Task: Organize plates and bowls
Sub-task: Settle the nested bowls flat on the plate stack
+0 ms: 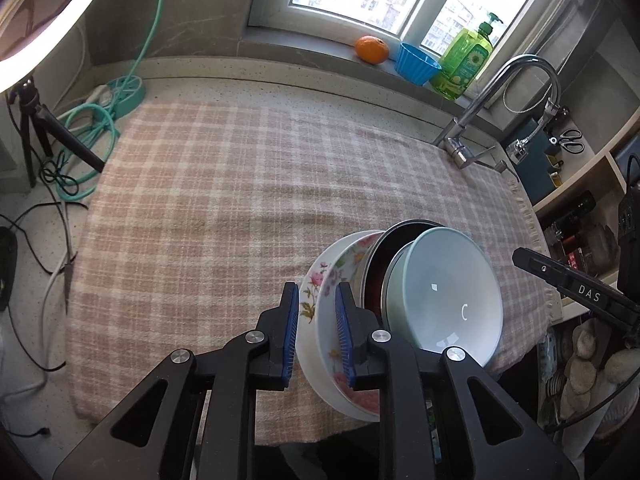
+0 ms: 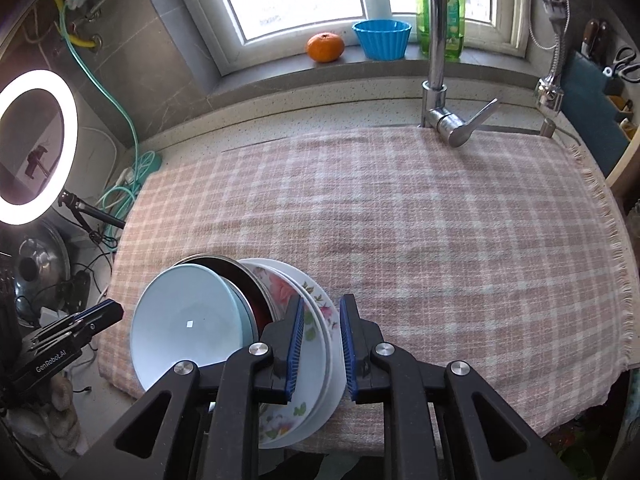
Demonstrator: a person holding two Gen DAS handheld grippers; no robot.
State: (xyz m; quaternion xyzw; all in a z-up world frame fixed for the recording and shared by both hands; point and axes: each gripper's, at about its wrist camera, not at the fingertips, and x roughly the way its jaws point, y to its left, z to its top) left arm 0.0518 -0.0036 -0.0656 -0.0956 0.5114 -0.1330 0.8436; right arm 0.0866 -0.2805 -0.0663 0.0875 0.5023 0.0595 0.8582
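We found the nested stack at the near edge of the checked cloth (image 1: 224, 184): a pale blue bowl (image 1: 448, 292) sat in a dark metal bowl (image 1: 394, 240), and that in a floral plate (image 1: 340, 264) at the bottom. A plain white plate showed beneath the floral one in the right wrist view.

We judged the crockery stiff, glazed and slippery, fairly heavy together, and liable to chip or slide apart if tipped. The plate rim on opposite sides looked the soundest place to take hold, keeping the stack level.

The left gripper (image 1: 317, 332) straddled the floral plate's rim, its blue pads a little apart and not clearly pressing. The right gripper (image 2: 320, 344) straddled the opposite rim in the same way. Neither seemed to grip anything firmly.

Beyond stood a tap (image 2: 438, 40), an orange (image 2: 325, 47) and a blue cup (image 2: 382, 39).
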